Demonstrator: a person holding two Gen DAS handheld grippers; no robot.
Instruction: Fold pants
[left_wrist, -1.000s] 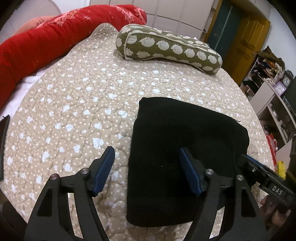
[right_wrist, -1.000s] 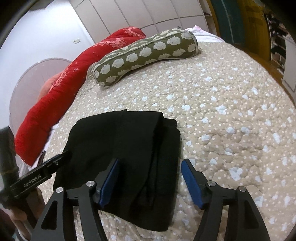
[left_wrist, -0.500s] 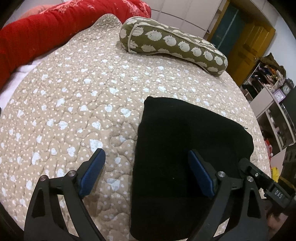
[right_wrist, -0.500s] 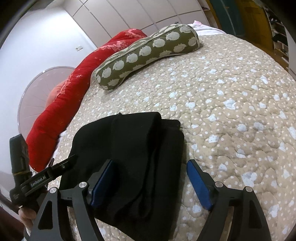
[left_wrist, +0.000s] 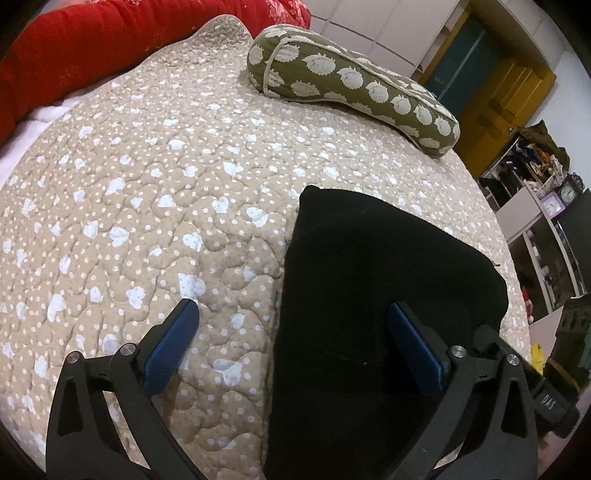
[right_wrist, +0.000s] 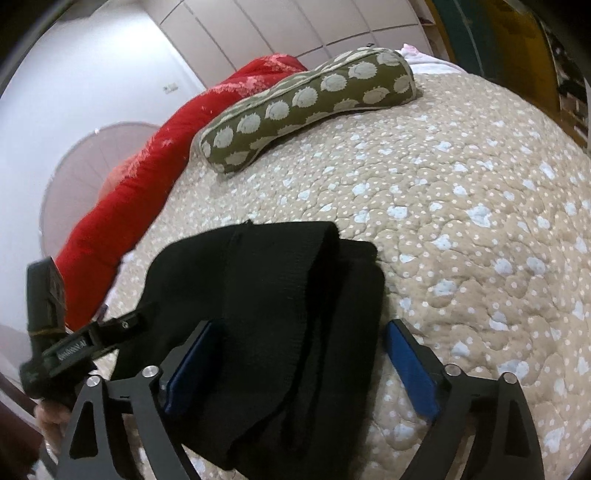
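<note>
On quilt (left_wrist: 147, 206), black pants (left_wrist: 369, 295) lie folded; left gripper (left_wrist: 295, 343) and right gripper (right_wrist: 295, 354) jaws apart, empty. Looks finished; next, retreat toward 6 o'clock.

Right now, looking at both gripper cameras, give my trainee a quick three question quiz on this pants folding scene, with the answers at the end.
1. True or false: the left hand-held gripper is clamped on the black pants.
2. Multiple choice: the olive pillow lies on A) the floor, B) the beige quilt, C) the pants.
3. Fill in: both hand-held grippers, the right one included, stand ____ with nothing between the pads.

Key: 1 false, its jaws are spread over the left edge of the folded pants. 2 B. 3 open.
</note>
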